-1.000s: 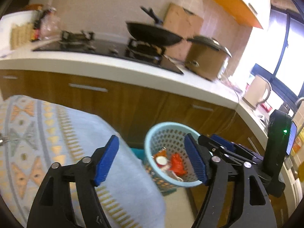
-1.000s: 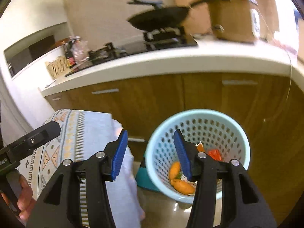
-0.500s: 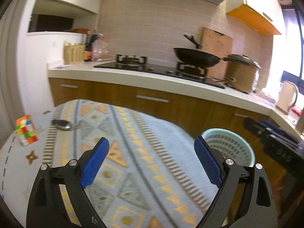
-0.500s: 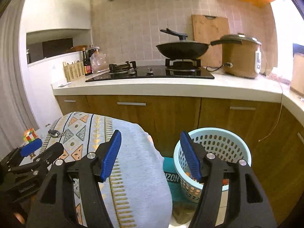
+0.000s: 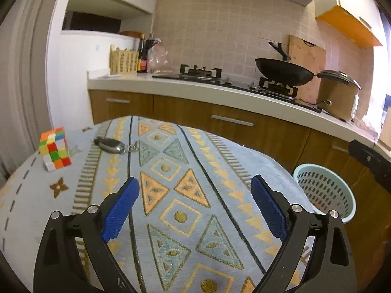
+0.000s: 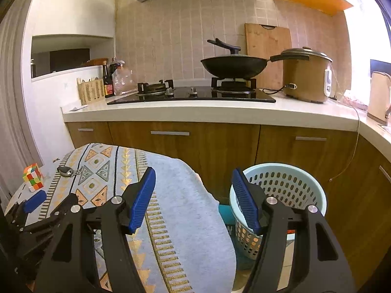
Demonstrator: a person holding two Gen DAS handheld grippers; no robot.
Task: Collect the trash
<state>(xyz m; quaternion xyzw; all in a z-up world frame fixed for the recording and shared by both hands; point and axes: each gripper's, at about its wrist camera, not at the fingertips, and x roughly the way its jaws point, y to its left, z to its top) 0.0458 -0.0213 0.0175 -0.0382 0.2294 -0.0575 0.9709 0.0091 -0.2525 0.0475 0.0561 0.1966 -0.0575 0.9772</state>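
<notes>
A light blue perforated waste basket [image 5: 325,193] stands on the floor right of the table; it also shows in the right wrist view [image 6: 283,188], with a bit of orange trash low inside. My left gripper [image 5: 195,207] is open and empty above the patterned tablecloth [image 5: 171,171]. My right gripper [image 6: 194,200] is open and empty, held over the table's right edge, its right finger in front of the basket rim. In the right wrist view the left gripper [image 6: 34,202] shows at the far left.
A Rubik's cube [image 5: 55,149] and a car key fob [image 5: 110,144] lie at the table's far left. Behind runs a kitchen counter [image 6: 195,112] with a wok [image 6: 232,64], a rice cooker [image 6: 305,75], a kettle [image 6: 378,95] and wooden cabinets [image 6: 207,146] below.
Both grippers have drawn back and up from over the basket. The left one has swung left over the table; the basket now sits lower right and its contents are mostly hidden.
</notes>
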